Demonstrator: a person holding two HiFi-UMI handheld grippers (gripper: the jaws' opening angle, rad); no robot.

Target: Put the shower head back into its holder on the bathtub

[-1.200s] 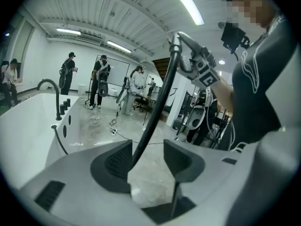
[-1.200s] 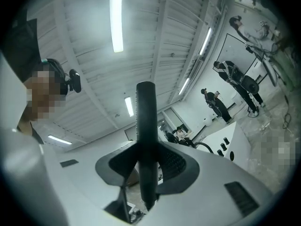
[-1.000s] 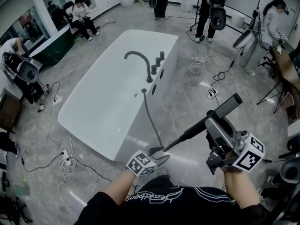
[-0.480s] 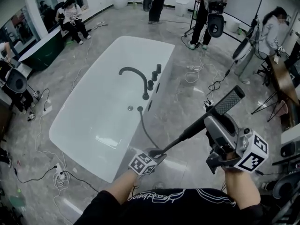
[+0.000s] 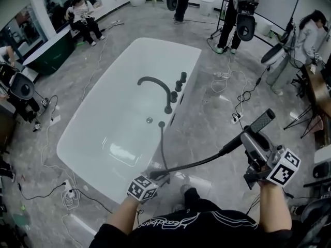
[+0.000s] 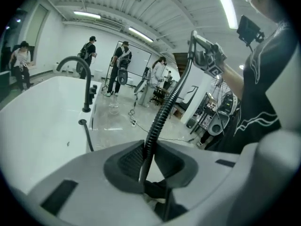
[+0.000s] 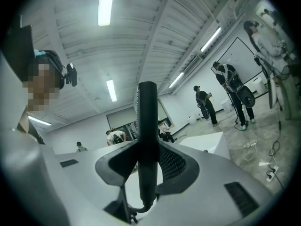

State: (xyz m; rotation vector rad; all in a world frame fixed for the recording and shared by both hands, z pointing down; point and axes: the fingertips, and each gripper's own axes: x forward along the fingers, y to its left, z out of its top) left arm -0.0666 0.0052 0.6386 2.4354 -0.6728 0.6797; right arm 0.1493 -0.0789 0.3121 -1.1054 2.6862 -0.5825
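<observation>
The black shower head (image 5: 261,122) sticks up and to the right, with my right gripper (image 5: 248,141) shut on its handle (image 7: 147,140). Its ribbed black hose (image 5: 196,163) arcs left to my left gripper (image 5: 156,175). That gripper's jaws have just been closing, and the hose (image 6: 162,112) is now pinched between the pads. From there the hose climbs to its base (image 5: 161,124) on the white bathtub's (image 5: 83,138) near rim. A small round fitting (image 5: 149,120) sits beside the base. Both grippers hang over the floor in front of the tub.
A curved black faucet (image 5: 155,84) and three black knobs (image 5: 178,84) stand on the tub's right rim. Cables and power strips (image 5: 72,190) trail over the grey floor. Several people with camera rigs stand at the back (image 5: 243,14) and left (image 5: 83,14).
My left gripper has slid left along the hose, away from the handle, and its jaws have narrowed onto it. The right gripper has carried the shower head right. The hose now spans a longer arc between them.
</observation>
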